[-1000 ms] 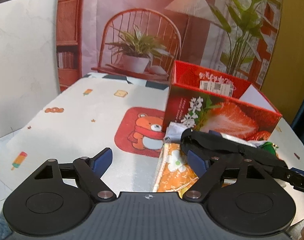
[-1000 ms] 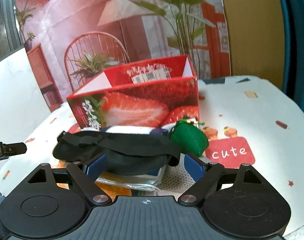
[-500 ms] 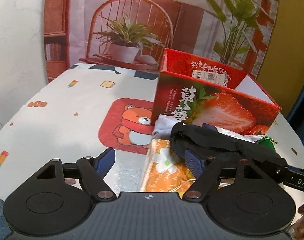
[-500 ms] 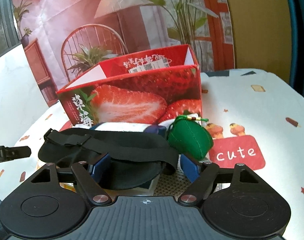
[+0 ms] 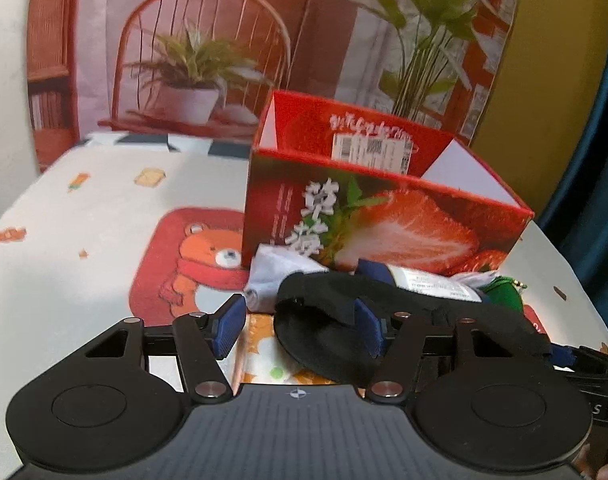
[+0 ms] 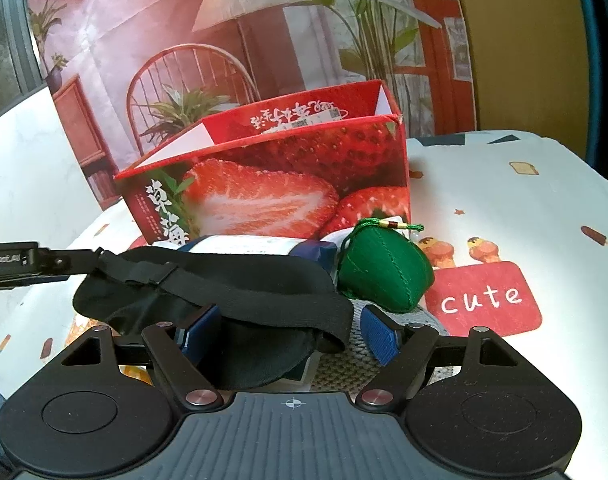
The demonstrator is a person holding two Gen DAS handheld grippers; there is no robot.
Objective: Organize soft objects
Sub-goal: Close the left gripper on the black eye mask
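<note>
A black eye mask with an elastic strap (image 5: pixel 324 336) (image 6: pixel 232 292) lies on top of a pile of soft things in front of the open red strawberry box (image 5: pixel 384 216) (image 6: pixel 272 192). My left gripper (image 5: pixel 300 324) is open around the mask's left end. My right gripper (image 6: pixel 292 336) is open around the mask's right end and strap. A green stuffed pouch (image 6: pixel 384 272) (image 5: pixel 502 292), a blue and white rolled item (image 6: pixel 248 246), an orange flowered cloth (image 5: pixel 264 360), a white cloth (image 5: pixel 276 270) and a grey knitted piece (image 6: pixel 344 360) lie in the pile.
The table carries a white cloth with a red bear patch (image 5: pixel 196 264) and a red "cute" patch (image 6: pixel 484 300). A printed backdrop with a chair and plants (image 5: pixel 200 64) stands behind the box. A white wall panel (image 6: pixel 28 160) is at the left.
Both grippers have moved in closer to the pile and now straddle the ends of the black eye mask. The mask and box look larger and nearer.
</note>
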